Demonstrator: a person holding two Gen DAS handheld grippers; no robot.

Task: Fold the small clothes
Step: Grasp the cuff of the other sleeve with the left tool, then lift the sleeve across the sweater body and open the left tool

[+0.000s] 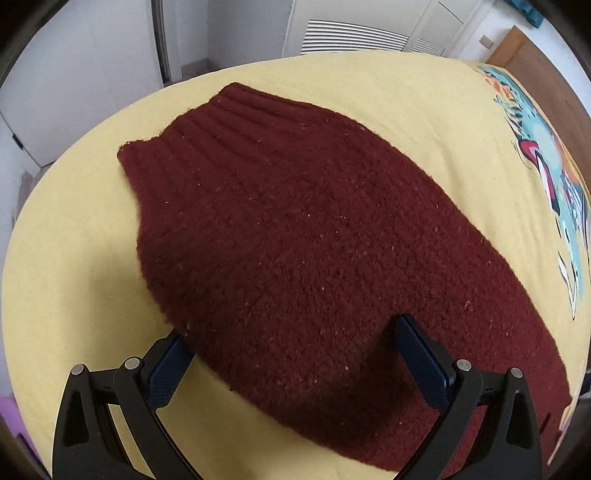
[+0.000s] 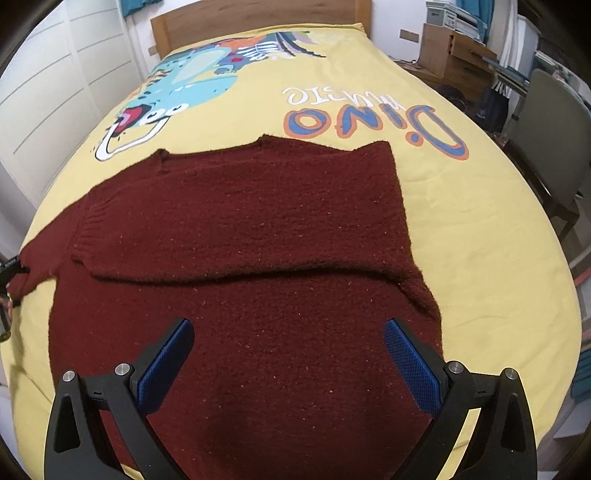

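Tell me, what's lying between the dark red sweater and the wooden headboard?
Only the yellow bedsheet with its dinosaur print and "Dino" lettering; nothing else sits between sweater and headboard. The right wrist view shows it.

Both views are evenly lit by soft, fairly bright indoor light, with no glare. A soft shadow is cast on the yellow bed cover (image 1: 74, 266) left of the dark red sweater (image 1: 295, 240), and another under the fingers (image 2: 166, 354). Straight lines are bent by strong fisheye distortion, and the corners are darkened to black. Slight softness is seen towards the edges.
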